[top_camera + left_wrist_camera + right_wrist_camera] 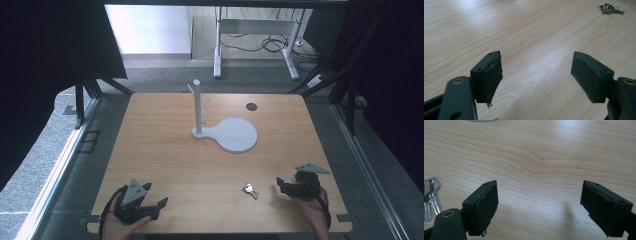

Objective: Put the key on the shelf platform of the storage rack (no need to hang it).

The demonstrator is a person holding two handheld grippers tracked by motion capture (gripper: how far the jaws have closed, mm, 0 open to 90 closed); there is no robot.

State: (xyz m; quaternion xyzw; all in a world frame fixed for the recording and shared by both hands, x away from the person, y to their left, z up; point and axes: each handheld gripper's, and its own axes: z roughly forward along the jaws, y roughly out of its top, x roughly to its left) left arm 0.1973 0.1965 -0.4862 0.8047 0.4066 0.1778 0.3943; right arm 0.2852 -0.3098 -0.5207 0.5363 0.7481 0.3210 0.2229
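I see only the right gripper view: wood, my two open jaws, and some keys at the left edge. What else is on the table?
Observer: A grey stand with an upright post and a round base, near the table's middle, well beyond the keys.
Operator: Where is the other gripper?
Observer: The left gripper is at the near left of the table, resting low in the person's hand.
Operator: Is it holding something?
Observer: No. Its jaws stand wide apart with bare wood between them.

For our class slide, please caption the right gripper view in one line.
Open right gripper hovers over the wooden table, keys lying beside its left jaw.
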